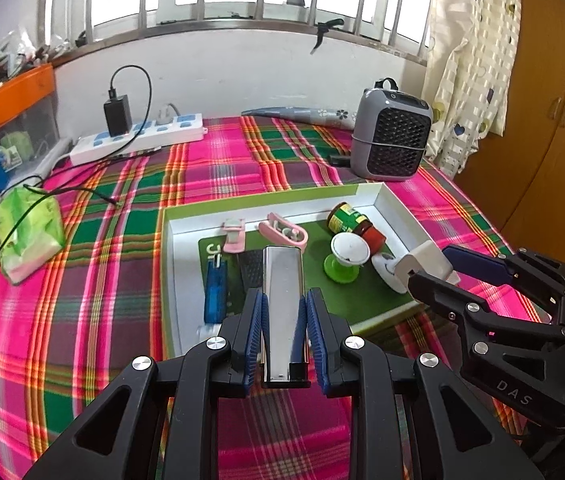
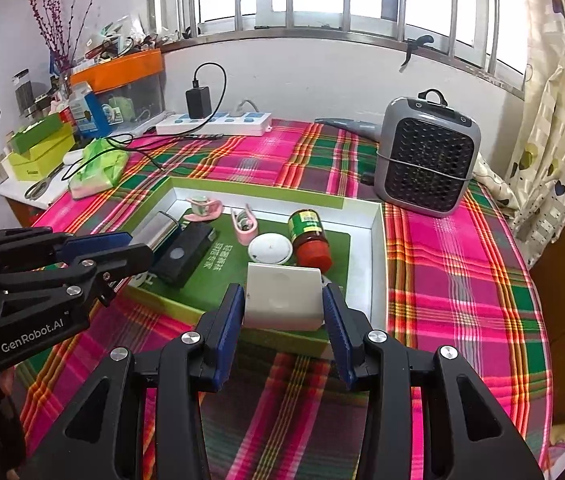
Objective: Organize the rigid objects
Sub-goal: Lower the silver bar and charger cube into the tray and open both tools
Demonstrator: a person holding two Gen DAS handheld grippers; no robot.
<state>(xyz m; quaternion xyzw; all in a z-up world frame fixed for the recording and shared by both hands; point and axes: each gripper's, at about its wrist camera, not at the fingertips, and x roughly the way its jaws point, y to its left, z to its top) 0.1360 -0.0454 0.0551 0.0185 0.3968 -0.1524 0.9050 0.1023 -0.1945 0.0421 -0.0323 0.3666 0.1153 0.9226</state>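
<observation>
Grippers are seen side by side above a shallow green-rimmed tray [image 1: 398, 210] set on a bed covered in a pink, green and orange plaid cloth [image 1: 102, 280]. The left gripper [image 1: 284, 320] is clamped on a long silver metal case [image 1: 282, 288], its blue pads pressed against both long sides, and the case is held just above the tray's near edge. The right gripper [image 2: 284, 312] is closed on a white rectangular block [image 2: 282, 296], which is gripped by its two short sides over the tray's near rim.

Inside the tray, a jar with a green label and a red lid [image 2: 308, 238] is seen lying tilted beside a white round cap on a green base [image 1: 346, 258]. Two pink clips [image 1: 282, 232] are placed toward the far wall, and a black box [image 2: 184, 252] and a blue item [image 1: 214, 286] lie on the green printed liner at the left side.

Beyond the tray, a grey portable heater [image 2: 428, 160] is stood upright on the cloth near the curtain [image 2: 554, 120]. A white power strip [image 1: 138, 138] with a black charger [image 1: 116, 114] plugged in is laid along the wall under the barred window, and a green tissue pack [image 1: 28, 232] is rested at the cloth's left edge.
</observation>
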